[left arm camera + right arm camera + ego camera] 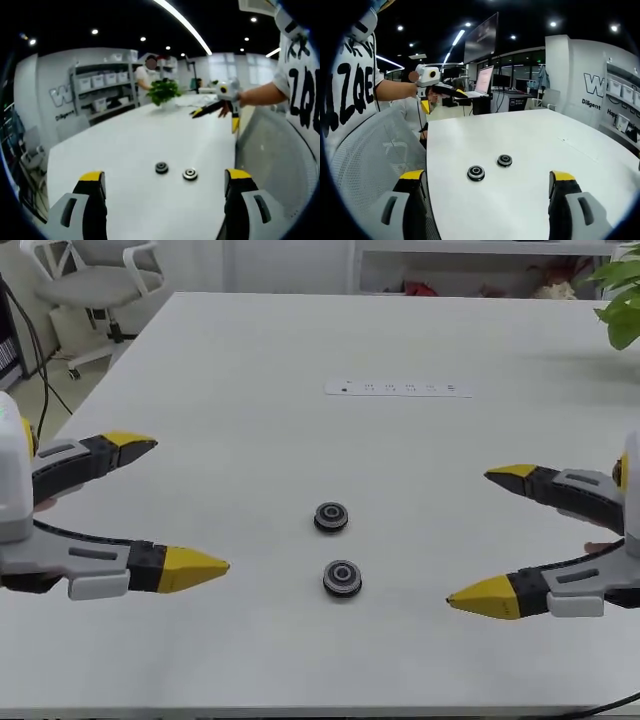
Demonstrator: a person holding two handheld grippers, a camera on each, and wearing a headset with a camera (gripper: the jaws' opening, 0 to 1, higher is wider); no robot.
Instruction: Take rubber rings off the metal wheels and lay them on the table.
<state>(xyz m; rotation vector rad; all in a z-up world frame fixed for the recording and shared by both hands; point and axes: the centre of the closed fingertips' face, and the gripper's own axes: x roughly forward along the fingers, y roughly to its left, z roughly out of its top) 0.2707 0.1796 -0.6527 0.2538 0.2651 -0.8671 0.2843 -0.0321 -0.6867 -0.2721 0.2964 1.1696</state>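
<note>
Work on either wheel looks not yet begun, judging by the head view. The near wheel [342, 578] and the far wheel [331, 517] lie flat on the white worktop [250, 370], near each other but not touching. Each has its dark rubber ring [326, 581] seated round the metal hub. The left gripper [172, 504] hangs at the left and the right gripper [485, 537] at the right, both well apart from the wheels. Both have their fingers spread wide and hold nothing. A power strip [398, 389] lies further back.

In the left gripper view, its own yellow-tipped fingers rise wide apart from the bottom. Both wheels sit ahead between them, the far wheel to the left and the near wheel to the right. Beyond them the right gripper hovers over the worktop's edge with its fingers parted.

The right gripper view frames the same pair between its own open fingers. The near wheel is on the left, nearer the worktop's edge, and the left gripper is held up across the way.

The step in hand seems to be the approach, with no ring laid on the worktop. The next move probably calls for one gripper to come down and pin a wheel, likely the near one. The other would then catch the rim of its ring and peel it off. The rings look small and snug, so the fingertips will need careful placing or the wheel may skid.
</note>
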